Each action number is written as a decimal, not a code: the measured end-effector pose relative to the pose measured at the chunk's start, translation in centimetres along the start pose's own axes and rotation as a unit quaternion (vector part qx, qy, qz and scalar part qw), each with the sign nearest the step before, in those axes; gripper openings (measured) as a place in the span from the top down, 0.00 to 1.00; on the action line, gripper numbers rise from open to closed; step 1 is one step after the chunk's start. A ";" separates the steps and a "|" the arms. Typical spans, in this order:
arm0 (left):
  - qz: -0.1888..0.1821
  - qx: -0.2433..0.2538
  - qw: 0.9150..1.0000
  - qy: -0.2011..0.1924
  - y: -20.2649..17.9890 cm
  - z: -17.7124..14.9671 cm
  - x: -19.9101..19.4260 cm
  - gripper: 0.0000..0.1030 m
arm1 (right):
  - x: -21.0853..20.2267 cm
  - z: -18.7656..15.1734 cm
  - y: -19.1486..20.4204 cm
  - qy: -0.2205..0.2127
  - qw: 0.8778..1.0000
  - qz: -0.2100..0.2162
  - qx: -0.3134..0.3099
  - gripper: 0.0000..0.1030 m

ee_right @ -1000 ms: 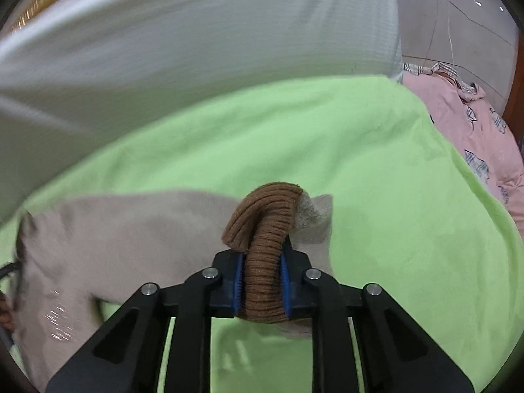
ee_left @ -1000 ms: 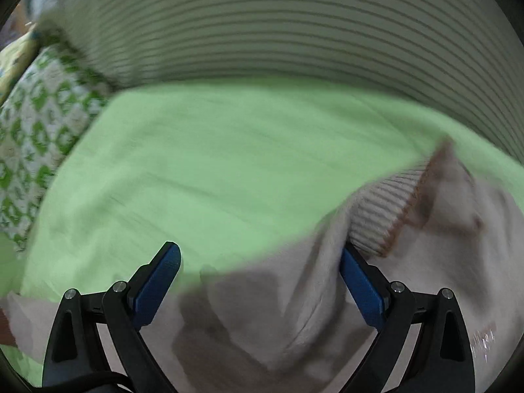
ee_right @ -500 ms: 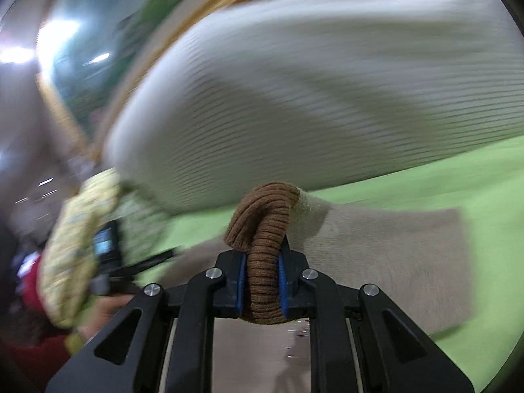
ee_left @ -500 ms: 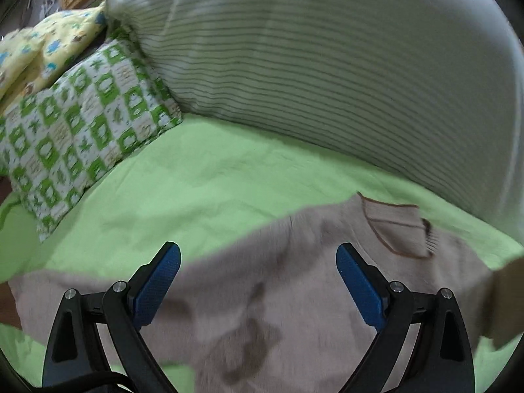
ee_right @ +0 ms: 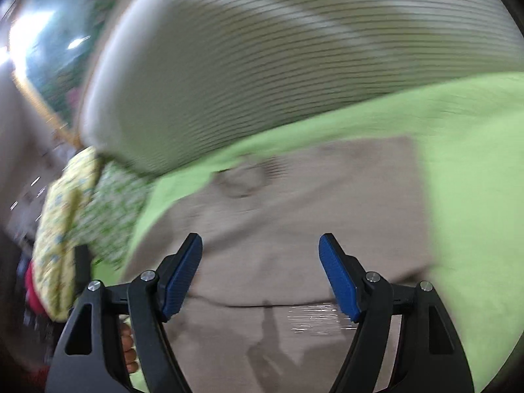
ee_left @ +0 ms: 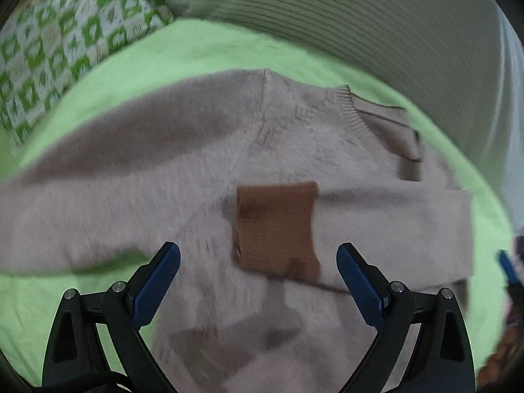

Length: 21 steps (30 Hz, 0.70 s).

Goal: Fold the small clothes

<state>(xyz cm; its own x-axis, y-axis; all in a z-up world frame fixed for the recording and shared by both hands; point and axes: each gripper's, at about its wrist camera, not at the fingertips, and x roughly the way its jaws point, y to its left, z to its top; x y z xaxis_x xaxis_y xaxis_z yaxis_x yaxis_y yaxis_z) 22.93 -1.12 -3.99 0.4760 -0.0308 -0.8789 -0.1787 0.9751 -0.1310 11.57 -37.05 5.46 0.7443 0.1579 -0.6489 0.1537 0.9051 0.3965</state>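
The sweater [ee_left: 183, 177] lay flat on the green sheet [ee_left: 203, 49], one sleeve folded across its chest. My left claw [ee_left: 258, 281] and right claw [ee_right: 260, 275] gaped wide, empty. Next step, judged: grip the other sleeve.

Left gripper [ee_left: 258, 281], right gripper [ee_right: 260, 275]: black angular frames, blue ribbed pads, silver screws.

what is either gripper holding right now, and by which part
Nothing. The left gripper and right gripper are both open above the sweater; its brown cuff lies free on the body.
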 end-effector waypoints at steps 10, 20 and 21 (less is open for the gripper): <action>0.044 0.143 0.989 0.016 -4.0 3.2 5.6 0.25 | -1.8 2.3 -8.8 -0.023 0.995 -0.085 0.054 0.28; -0.076 0.142 0.987 -0.023 -3.1 2.5 -0.9 0.98 | 1.2 3.1 -10.1 0.000 0.995 -0.090 0.052 0.28; -0.076 0.128 0.988 -0.029 -2.3 2.6 -1.6 0.98 | 1.7 3.2 -10.0 0.003 0.995 -0.090 0.047 0.28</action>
<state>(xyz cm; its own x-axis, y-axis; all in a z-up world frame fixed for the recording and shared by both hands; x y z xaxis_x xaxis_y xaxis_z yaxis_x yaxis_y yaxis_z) 24.83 -2.69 -1.04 0.5309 -0.1755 -0.8291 0.1182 0.9841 -0.1327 13.40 -47.09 2.49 0.6959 -0.0005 -0.7181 0.3446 0.8775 0.3334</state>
